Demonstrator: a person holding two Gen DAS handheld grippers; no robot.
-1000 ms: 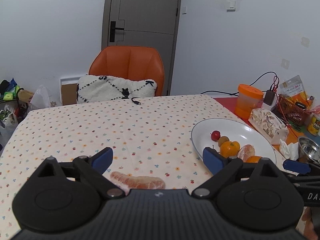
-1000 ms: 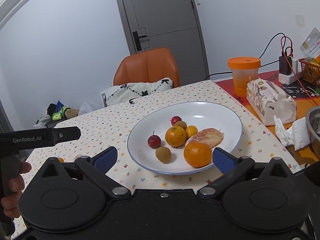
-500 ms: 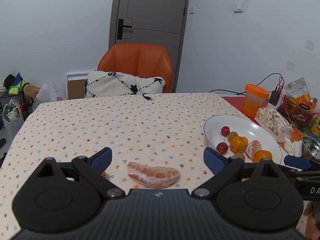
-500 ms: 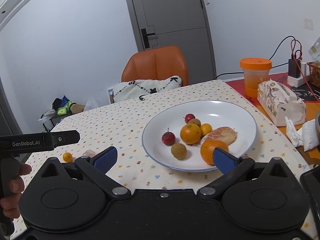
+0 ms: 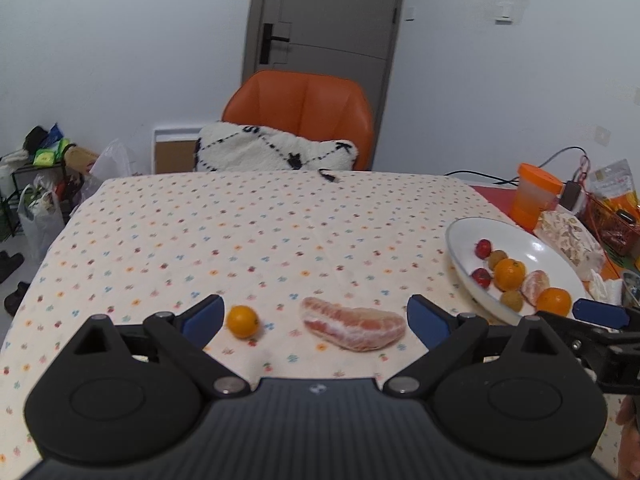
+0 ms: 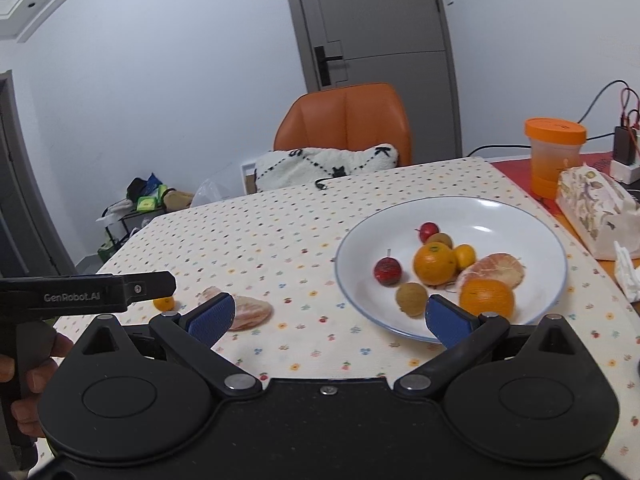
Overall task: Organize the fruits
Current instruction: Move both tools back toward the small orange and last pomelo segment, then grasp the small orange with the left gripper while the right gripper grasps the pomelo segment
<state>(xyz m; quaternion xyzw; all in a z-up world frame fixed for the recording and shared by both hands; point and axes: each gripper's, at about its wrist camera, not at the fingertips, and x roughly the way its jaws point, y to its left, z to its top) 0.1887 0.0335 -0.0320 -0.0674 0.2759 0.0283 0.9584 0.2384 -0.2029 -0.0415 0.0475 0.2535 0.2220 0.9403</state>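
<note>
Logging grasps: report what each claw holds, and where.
Nothing is held. The left claw and right claw are both open and empty above the tablecloth.

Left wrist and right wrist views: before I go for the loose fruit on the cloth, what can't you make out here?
- Pomelo segment, right wrist view: its near end is hidden behind the right gripper's blue finger pad.
- Small orange, right wrist view: top covered by the left gripper's body; plain in the left view.
- Plate, left wrist view: near rim hidden by gripper parts.
- Table near edge: hidden under both gripper bodies.
</note>
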